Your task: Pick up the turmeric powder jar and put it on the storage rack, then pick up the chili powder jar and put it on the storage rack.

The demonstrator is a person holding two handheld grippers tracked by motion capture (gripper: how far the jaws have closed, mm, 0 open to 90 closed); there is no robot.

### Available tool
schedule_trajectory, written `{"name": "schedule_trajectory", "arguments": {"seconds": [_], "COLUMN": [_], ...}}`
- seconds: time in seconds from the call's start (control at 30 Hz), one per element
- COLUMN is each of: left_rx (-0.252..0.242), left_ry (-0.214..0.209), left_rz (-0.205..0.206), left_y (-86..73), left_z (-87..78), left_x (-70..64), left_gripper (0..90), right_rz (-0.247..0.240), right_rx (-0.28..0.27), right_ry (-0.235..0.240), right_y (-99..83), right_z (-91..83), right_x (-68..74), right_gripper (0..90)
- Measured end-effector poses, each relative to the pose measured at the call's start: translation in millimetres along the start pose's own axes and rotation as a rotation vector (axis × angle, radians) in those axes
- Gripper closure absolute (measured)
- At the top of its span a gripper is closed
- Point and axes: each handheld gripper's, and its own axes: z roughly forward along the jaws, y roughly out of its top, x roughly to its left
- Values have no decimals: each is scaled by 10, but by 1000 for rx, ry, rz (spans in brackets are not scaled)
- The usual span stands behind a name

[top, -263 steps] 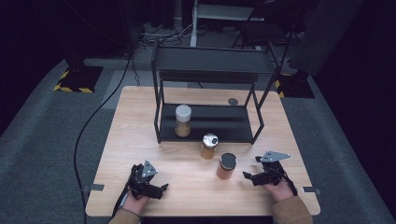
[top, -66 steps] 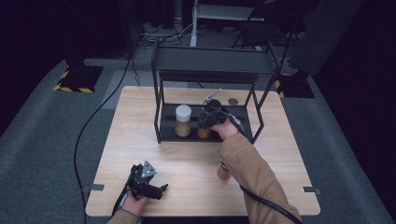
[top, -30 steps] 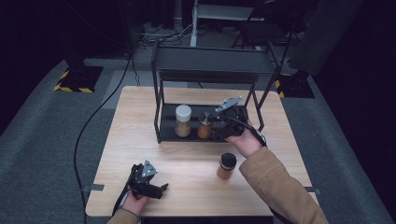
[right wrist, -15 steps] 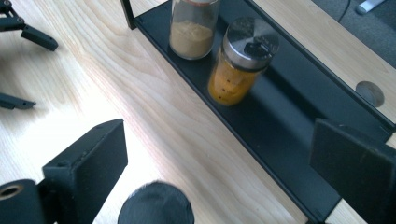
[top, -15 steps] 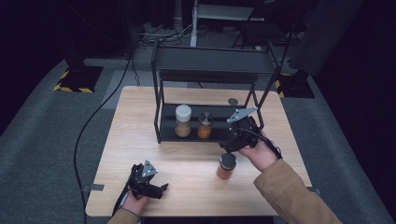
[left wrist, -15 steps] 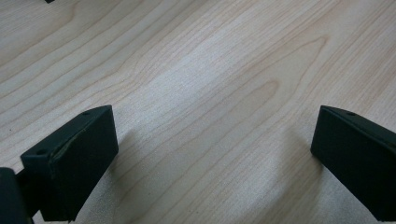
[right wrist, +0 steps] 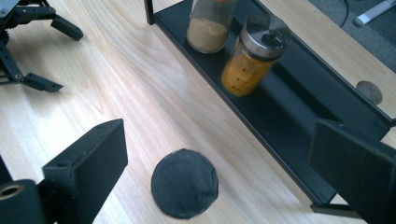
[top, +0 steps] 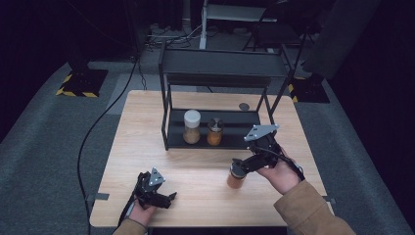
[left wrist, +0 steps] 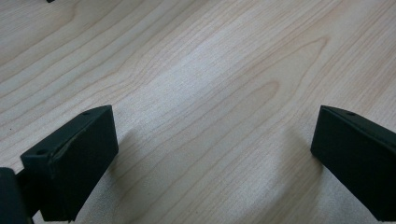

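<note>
A jar with a black lid (top: pixel 236 175) and brown contents stands on the wooden table (top: pixel 139 129), right of centre near the front. My right gripper (top: pixel 243 164) hovers just above and behind it, open. In the right gripper view the black lid (right wrist: pixel 185 183) lies below and between the wide-apart jaws of that gripper (right wrist: pixel 224 154), untouched. On the lower shelf of the black rack (top: pixel 235 141) stand a white-lidded jar (top: pixel 191 126) and a silver-lidded jar of orange powder (top: pixel 215 131), upright side by side. My left gripper (top: pixel 161 193) rests open on the table's front left (left wrist: pixel 210 154).
The rack's top shelf (top: pixel 222 61) overhangs the lower one. A small round knob (top: pixel 243 106) lies on the table behind the rack. Bare wood stretches left of the rack and between the two grippers. A black cable (top: pixel 98 132) trails off the table's left side.
The silver-lidded jar went from the table onto the lower shelf. My right gripper let go of it and drew back toward the front, down to the black-lidded jar. The left gripper stayed put.
</note>
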Motion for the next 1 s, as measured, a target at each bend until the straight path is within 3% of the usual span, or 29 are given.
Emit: {"name": "schedule_trajectory", "arguments": {"seconds": [0.43, 1.0], "left_rx": [-1, 0], "left_ry": [1, 3], "left_rz": [1, 0], "left_y": [-6, -4], "left_z": [-3, -3], "left_x": [-4, -7], "left_gripper": [2, 2], "right_rz": [20, 56], "right_rx": [-4, 29], "right_ry": [29, 60], "right_y": [-208, -395], "right_z": [-41, 227], "right_x": [42, 17], "right_gripper": [43, 43]}}
